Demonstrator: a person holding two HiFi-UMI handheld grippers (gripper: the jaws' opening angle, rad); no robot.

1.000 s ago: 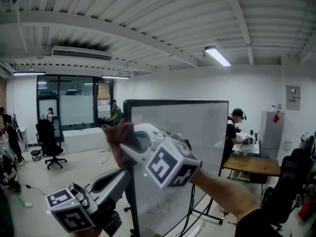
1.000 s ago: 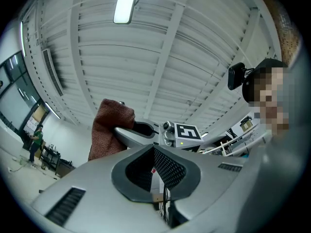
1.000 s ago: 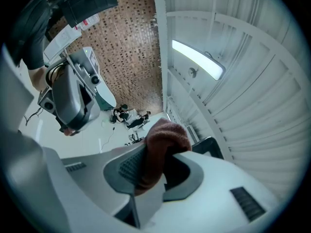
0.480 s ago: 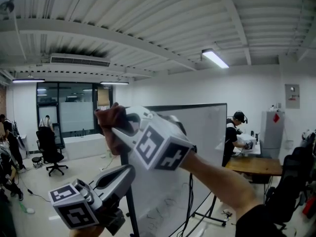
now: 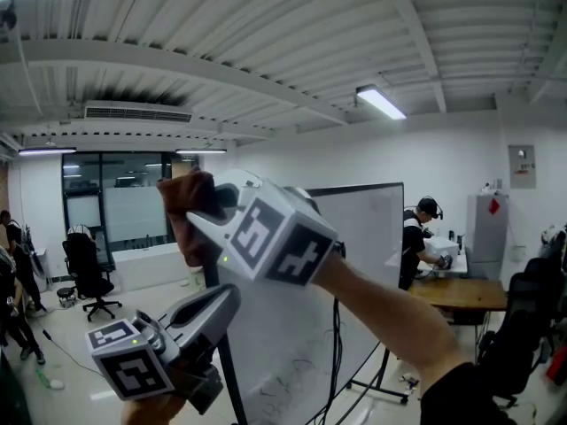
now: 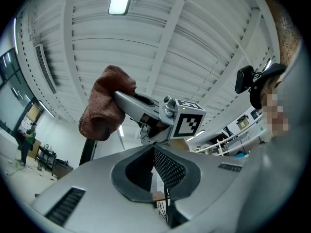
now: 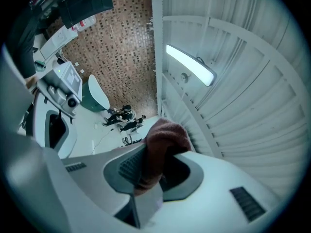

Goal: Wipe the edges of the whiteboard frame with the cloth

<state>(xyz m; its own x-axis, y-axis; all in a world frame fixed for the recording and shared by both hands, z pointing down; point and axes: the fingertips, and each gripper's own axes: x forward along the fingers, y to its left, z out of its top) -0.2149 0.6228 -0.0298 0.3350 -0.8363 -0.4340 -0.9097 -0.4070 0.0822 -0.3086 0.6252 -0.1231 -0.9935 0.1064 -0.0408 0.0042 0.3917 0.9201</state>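
The brown cloth (image 5: 188,209) is bunched in my right gripper (image 5: 199,215), whose jaws are shut on it. It is held up at the top left corner of the whiteboard (image 5: 354,264), covering the black frame there. The left gripper view shows the cloth (image 6: 104,106) sitting on top of the dark frame post (image 6: 87,152). From the right gripper view, the cloth (image 7: 163,144) fills the jaws of the right gripper (image 7: 154,152). My left gripper (image 5: 226,299) hangs lower, beside the left frame post (image 5: 223,361). The left gripper (image 6: 152,147) has its tips together with nothing seen between them.
A person (image 5: 415,246) works at a wooden table (image 5: 456,292) behind the board on the right. An office chair (image 5: 84,268) and other people stand at the far left. A grey cabinet (image 5: 487,228) is at the back right. The ceiling lamp (image 5: 381,102) is overhead.
My right gripper has carried the cloth up and a little left, onto the board's top left corner. The left gripper has hardly moved.
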